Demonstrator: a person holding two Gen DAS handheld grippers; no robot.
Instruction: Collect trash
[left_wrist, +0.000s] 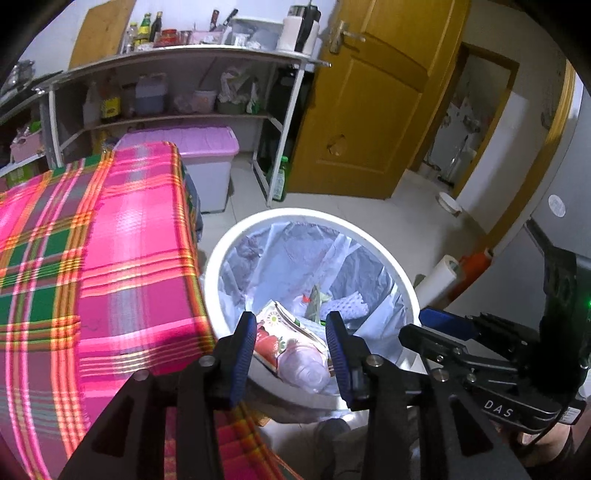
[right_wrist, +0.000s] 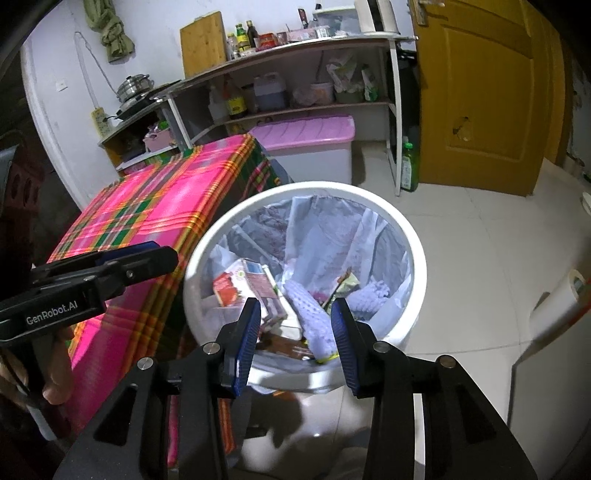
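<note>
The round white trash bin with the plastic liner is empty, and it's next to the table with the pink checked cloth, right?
Not quite. The round white trash bin already holds trash, including a strawberry-printed carton, as both wrist views show. It does stand beside the table with the pink checked cloth.

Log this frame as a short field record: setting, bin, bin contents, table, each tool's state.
setting: kitchen, tiled floor, yellow door
bin: white round bin with plastic liner, beside the table
bin contents: strawberry carton, white foam net, wrappers
table: covered by pink plaid cloth, nothing seen on it
left tool: open, empty, above the bin
right tool: open, empty, above the bin
</note>
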